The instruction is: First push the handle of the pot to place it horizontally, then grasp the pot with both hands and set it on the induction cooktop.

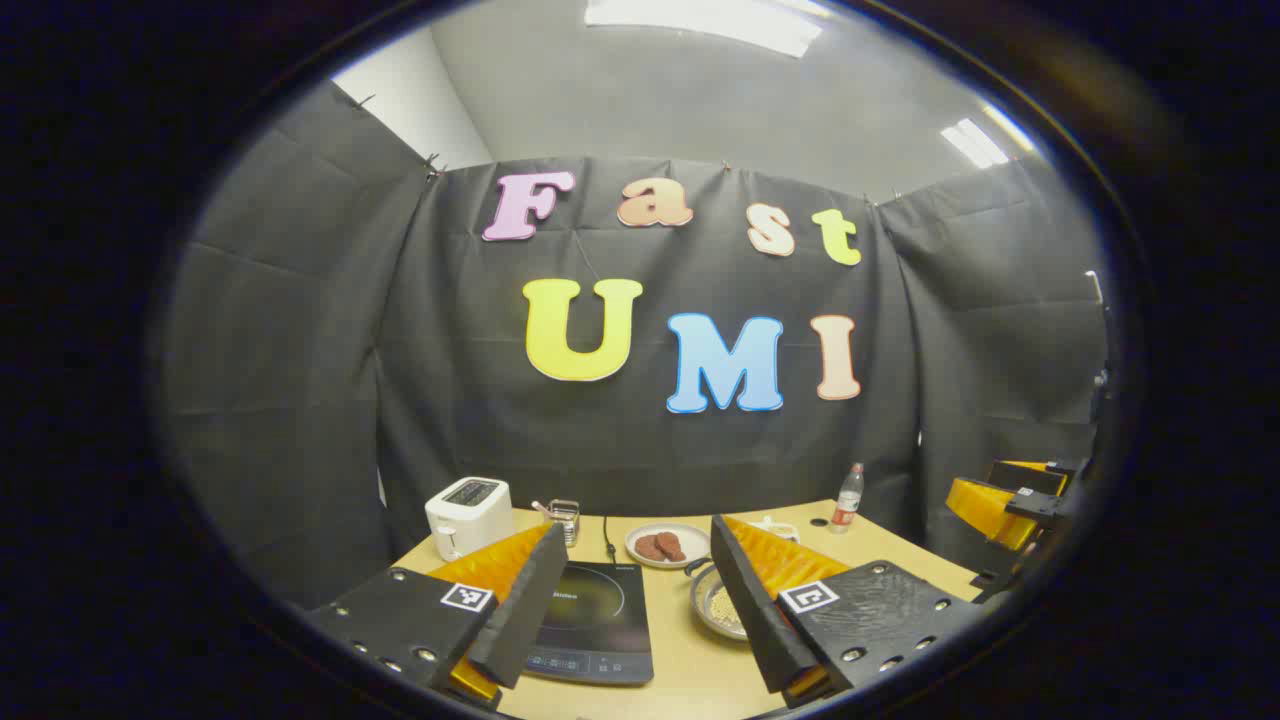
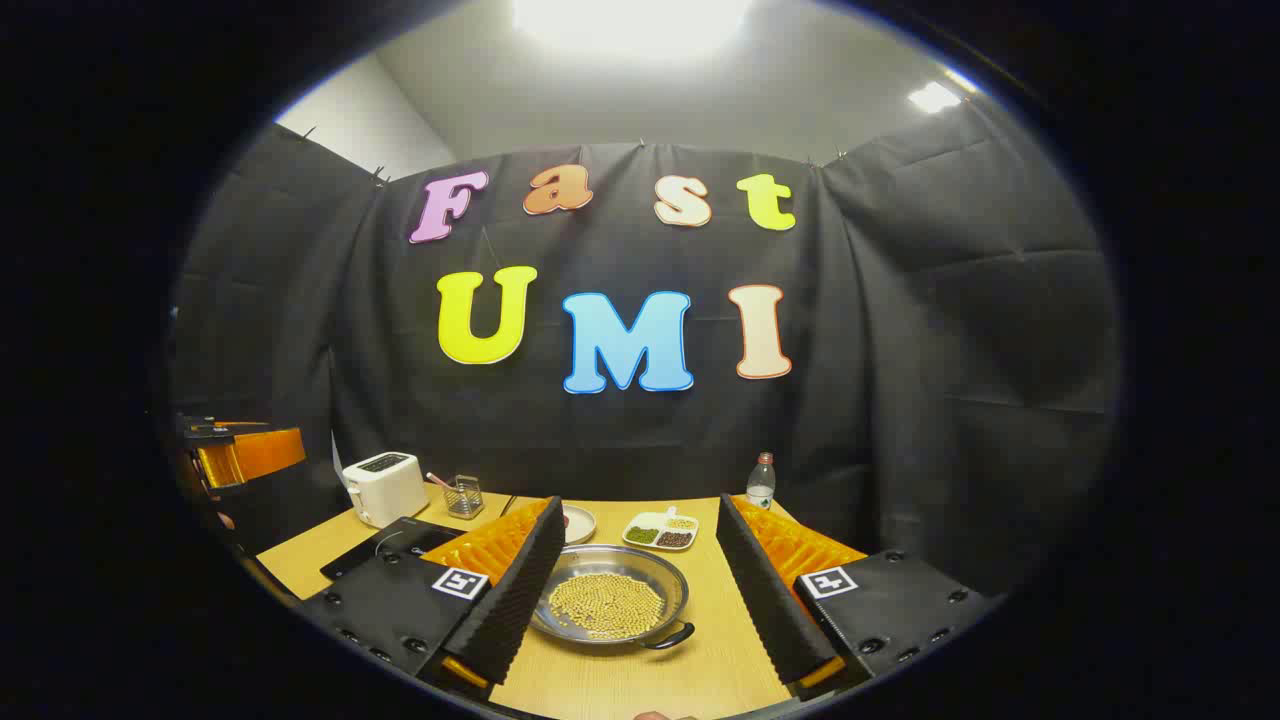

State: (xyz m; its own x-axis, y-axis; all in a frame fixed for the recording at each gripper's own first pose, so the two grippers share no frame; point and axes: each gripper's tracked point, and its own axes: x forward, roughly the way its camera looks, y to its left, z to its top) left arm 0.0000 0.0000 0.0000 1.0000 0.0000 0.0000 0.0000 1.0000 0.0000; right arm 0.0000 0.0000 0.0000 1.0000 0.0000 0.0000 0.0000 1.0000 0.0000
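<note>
Both fingers of my left gripper (image 1: 640,640) sit closest in the left gripper view, spread wide w/ nothing between the pads, hovering above the wooden table (image 1: 690,690). Between them I see the black induction cooktop (image 1: 590,620) on the table, just left of centre, its cable running back toward the wall. Pot (image 1: 722,603) sits just right of the cooktop, partly hidden behind my left gripper's right finger; it's a shallow metal pan w/ pale beans inside, resting on the table, not on the cooktop. Behind it I see a plate (image 1: 667,544) w/ brown pieces, a white toaster (image 1: 468,515) back left, a small wire holder (image 1: 564,518) beside it, and a water bottle (image 1: 848,497) back right. At far right edge, orange and black parts of the right gripper show. In the right gripper view, my right gripper (image 2: 635,615) is also wide apart, holding nothing, w/ the pot (image 2: 610,605) lying straight ahead between its fingers but not touching them as far as I can tell. One dark pot handle points to the near right. Beyond it I see a divided dish (image 2: 660,530) of beans, the bottle (image 2: 761,481), toaster (image 2: 385,487), wire holder (image 2: 462,496), and the cooktop (image 2: 385,545) off to the left, near the pot.
</note>
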